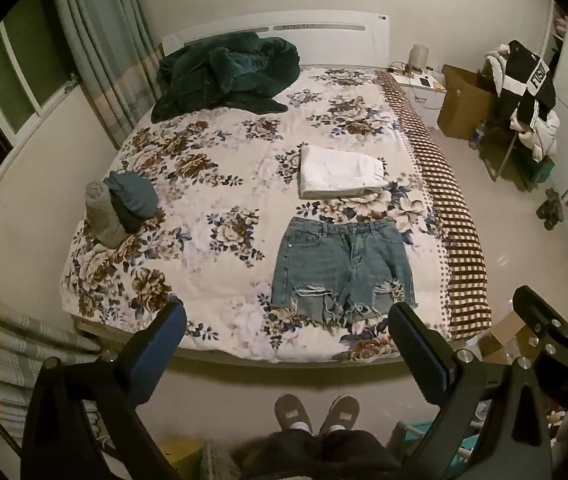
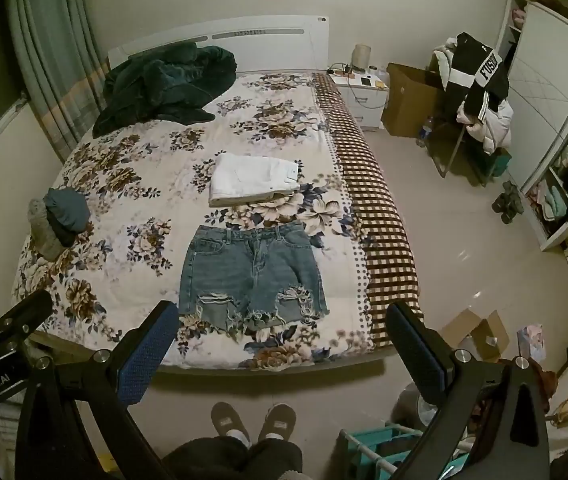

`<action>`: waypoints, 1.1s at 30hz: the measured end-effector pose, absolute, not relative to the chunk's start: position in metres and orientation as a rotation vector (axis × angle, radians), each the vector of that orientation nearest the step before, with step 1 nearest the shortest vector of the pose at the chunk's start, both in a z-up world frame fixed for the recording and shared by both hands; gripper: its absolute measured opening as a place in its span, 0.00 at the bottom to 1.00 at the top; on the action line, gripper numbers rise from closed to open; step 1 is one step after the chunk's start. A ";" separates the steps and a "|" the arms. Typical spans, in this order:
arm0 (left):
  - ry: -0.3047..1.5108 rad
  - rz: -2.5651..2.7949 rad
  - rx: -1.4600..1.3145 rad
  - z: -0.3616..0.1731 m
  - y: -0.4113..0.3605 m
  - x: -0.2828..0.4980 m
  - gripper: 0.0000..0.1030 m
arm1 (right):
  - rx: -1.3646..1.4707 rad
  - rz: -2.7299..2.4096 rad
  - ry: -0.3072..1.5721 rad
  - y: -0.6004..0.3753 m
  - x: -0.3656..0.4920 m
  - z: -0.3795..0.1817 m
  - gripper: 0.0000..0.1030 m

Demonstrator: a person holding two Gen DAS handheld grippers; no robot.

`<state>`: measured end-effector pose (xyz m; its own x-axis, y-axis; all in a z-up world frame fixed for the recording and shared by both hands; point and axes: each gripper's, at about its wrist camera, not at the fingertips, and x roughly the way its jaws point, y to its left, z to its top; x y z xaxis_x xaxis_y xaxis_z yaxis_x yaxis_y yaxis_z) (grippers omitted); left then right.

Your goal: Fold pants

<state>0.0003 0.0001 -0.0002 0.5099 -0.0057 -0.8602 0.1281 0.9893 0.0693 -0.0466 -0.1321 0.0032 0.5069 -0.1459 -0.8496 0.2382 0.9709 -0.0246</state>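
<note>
the denim shorts point(image 1: 344, 268) lie spread flat, front side up, on the floral bedspread point(image 1: 211, 184), in the lower centre-right of the left wrist view and lower centre of the right wrist view, waistband toward the top of the frame and frayed hems toward the bottom. just above them sits a folded white garment point(image 1: 340, 178), apart from the shorts. at the left edge of the bed is a small pile of grey and teal clothes point(image 1: 123, 210), and a dark green blanket point(image 1: 223, 76) is heaped at the upper left. the left gripper point(image 1: 286, 344) and the right gripper point(image 2: 281, 344) are both held back from the bed over the floor, fingers spread wide and holding nothing. this looks like the very start: the shorts are laid out but unfolded. the next move probably calls for bringing both grippers down to one side edge, waistband and hem, to pinch only the fabric and not the bedspread beneath.
</note>
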 end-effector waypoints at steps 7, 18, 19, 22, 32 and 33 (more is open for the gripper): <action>1.030 -0.083 0.129 -0.001 0.000 0.001 1.00 | 0.097 -0.230 1.015 -0.126 -0.049 0.009 1.00; 1.026 -0.082 0.126 0.000 0.000 0.000 1.00 | 0.097 -0.232 1.015 -0.128 -0.049 0.007 1.00; 1.025 -0.082 0.126 0.000 0.000 0.000 1.00 | 0.097 -0.232 1.015 -0.127 -0.049 0.008 1.00; 1.025 -0.084 0.125 0.000 0.000 0.000 1.00 | 0.100 -0.234 1.015 -0.126 -0.049 0.008 1.00; 1.023 -0.083 0.123 -0.001 0.000 0.000 1.00 | 0.097 -0.232 1.016 -0.128 -0.048 0.007 1.00; 1.023 -0.083 0.123 -0.001 0.000 0.000 1.00 | 0.097 -0.232 1.016 -0.128 -0.048 0.007 1.00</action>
<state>-0.0002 -0.0001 -0.0005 0.5189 -0.0117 -0.8548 0.1268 0.9899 0.0634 -0.0479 -0.1280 0.0067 0.5045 -0.1475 -0.8507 0.2371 0.9711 -0.0277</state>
